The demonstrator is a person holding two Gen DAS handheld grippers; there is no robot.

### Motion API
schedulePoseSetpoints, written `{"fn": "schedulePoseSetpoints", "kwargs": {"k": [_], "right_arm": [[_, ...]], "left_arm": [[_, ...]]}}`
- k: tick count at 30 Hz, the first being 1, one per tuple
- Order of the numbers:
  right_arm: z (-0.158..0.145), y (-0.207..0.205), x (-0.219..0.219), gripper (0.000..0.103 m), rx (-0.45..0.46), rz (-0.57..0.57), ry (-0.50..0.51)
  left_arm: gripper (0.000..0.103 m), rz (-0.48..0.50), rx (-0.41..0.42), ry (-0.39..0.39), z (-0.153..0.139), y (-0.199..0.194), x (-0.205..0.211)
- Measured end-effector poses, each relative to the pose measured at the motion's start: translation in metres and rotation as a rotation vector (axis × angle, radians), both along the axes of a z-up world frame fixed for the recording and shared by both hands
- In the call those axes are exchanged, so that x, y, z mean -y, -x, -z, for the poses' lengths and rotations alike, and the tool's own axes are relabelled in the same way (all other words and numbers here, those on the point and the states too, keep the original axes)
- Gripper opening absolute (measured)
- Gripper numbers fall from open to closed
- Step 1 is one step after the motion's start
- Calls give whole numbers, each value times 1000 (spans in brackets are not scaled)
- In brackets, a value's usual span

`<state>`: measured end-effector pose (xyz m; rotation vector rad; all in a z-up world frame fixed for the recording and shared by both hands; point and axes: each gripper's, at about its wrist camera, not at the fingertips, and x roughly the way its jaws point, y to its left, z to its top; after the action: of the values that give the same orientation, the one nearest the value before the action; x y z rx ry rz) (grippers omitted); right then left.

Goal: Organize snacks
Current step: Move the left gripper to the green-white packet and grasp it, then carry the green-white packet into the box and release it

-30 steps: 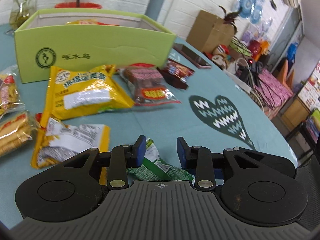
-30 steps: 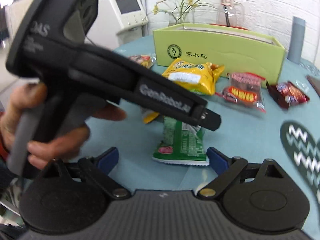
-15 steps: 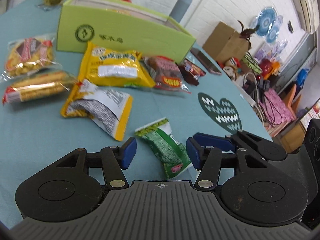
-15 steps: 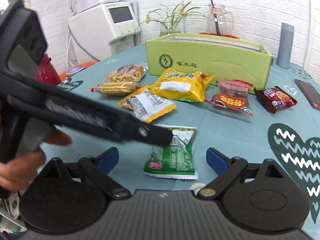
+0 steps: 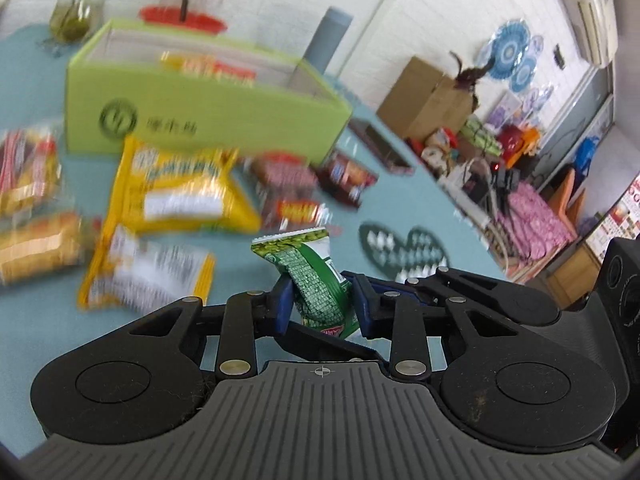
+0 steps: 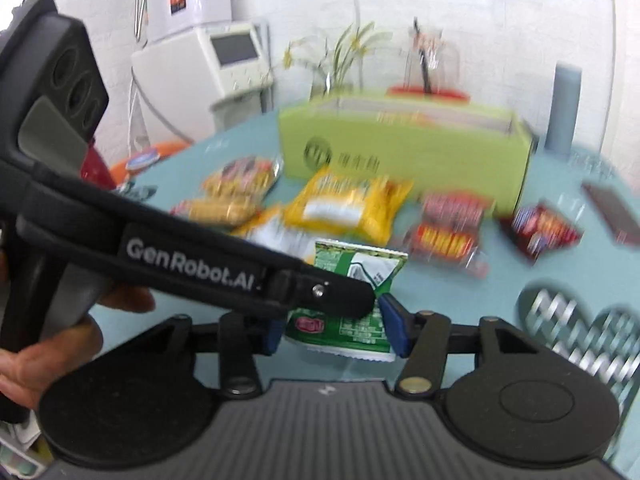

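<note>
A green snack packet (image 5: pixel 316 276) is held up off the teal table between both grippers. My left gripper (image 5: pixel 320 304) is shut on it, squeezing its middle. My right gripper (image 6: pixel 334 330) is closed on the same packet (image 6: pixel 352 320) from the other side, its blue pads against the packet's edges. The left gripper's body (image 6: pixel 192 264) crosses the right wrist view. The lime-green box (image 5: pixel 200 116) stands open at the back with some snacks inside.
Loose snacks lie in front of the box: a yellow bag (image 5: pixel 180 192), a yellow-and-white bag (image 5: pixel 148 272), red packets (image 5: pixel 292 196), biscuit packs (image 5: pixel 32 208) at the left. A phone (image 5: pixel 380 144), a grey cylinder (image 5: pixel 328 36) and a vase (image 5: pixel 76 12) stand near the box.
Both grippers closed on the green packet, which lay flat on the table before and is now lifted and crumpled between them. Both cameras are moving; the background is blurred.
</note>
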<state>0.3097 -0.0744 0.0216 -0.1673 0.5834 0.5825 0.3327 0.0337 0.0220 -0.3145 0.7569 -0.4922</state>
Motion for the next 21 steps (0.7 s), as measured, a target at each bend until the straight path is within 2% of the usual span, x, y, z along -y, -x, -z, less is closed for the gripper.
{"fn": "schedulePoseSetpoints", "kwargs": {"k": [5,10,13,18,19,20,21], "right_arm": [[-40,-55,-5,63,123,7,10],[-61,-130,-13,62,146,11,8],[-56,-169,-18,62,116,10,23],[-27,-210,-27,62,57,0,56],[-23,-214,-27,66,59,3,61],[-21,-215,-27,69,66,13,65],[-24,-214,-24,77,77,22,53]], "left_arm": [[9,-15,102,-2,-49,-56,4],[9,-33,157,-35,-75,-127,6],[9,-41,142,-60,-71,-166,8],[10,-49,86,-88,-37,-210,5],[20,-61,83,-88,-31,-214,1],[33,-77,83,-88,-29,-216,-3],[38,-93,89,-82,-29,-215,-8]]}}
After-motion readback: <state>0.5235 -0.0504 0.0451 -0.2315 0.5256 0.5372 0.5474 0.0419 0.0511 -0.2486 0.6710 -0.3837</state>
